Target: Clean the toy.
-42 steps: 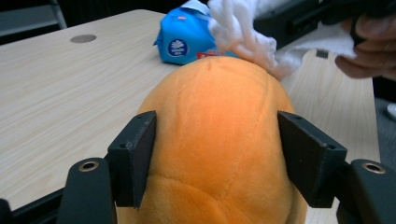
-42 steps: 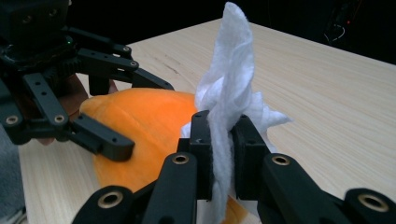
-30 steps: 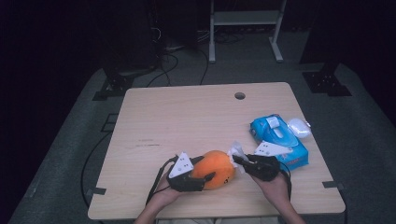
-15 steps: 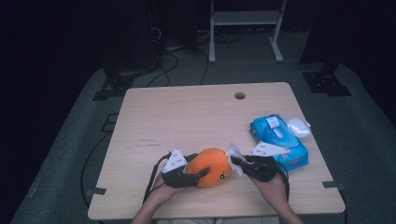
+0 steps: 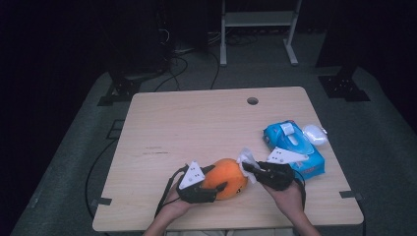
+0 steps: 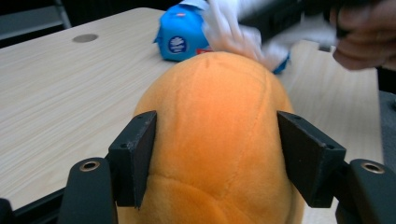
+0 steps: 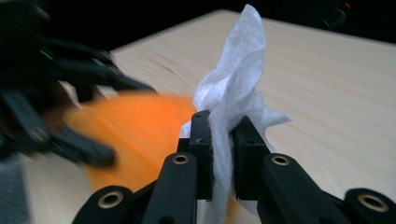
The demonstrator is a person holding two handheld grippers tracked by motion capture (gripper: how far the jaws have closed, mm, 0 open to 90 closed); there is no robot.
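Wipe pressed against orange plush toy near the worktop's front edge.
The left gripper (image 5: 209, 184) is clamped on the orange plush toy (image 5: 227, 177), at six o'clock on the worktop (image 5: 196, 123). At the toy's three o'clock, the right gripper (image 5: 249, 169) is clamped on a white wipe (image 7: 231, 107) touching it; a blue wipe pack (image 5: 292, 147) lies just beyond.
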